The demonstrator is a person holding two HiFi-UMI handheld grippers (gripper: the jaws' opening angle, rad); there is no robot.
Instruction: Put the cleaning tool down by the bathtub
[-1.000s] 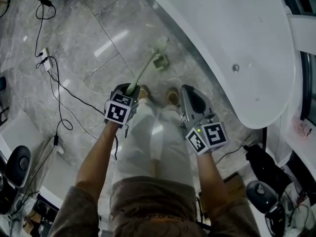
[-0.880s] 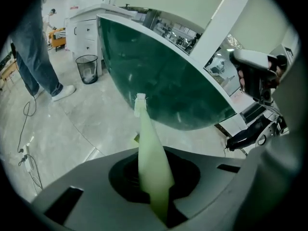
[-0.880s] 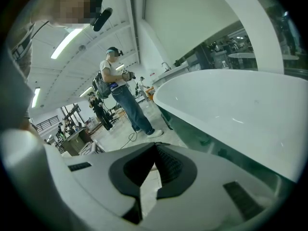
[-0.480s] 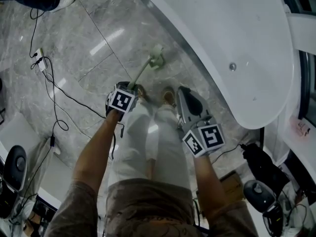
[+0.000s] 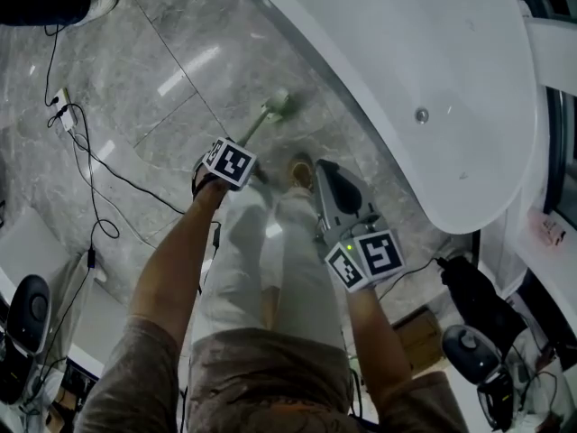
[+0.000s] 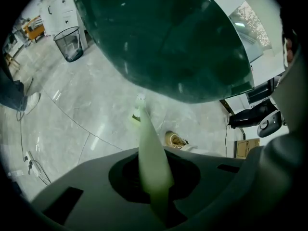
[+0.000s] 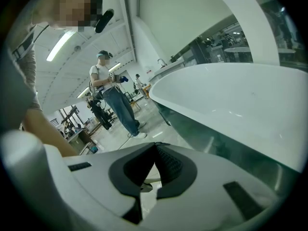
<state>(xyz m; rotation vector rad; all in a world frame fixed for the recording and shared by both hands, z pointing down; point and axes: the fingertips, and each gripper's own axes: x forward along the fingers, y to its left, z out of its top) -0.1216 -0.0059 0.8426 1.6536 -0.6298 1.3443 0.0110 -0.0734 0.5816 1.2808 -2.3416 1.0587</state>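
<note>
Brush [image 5: 273,109] in outstretched left gripper [image 5: 242,152]

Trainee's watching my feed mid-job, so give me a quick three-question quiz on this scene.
1. True or false: the right gripper holds the brush.
2. What lies on the floor at far left in the head view? A cables; B a towel; C a bucket.
3. Fill in: the left gripper is shut on the brush's ____.
Key: 1 false; 2 A; 3 handle.
</note>
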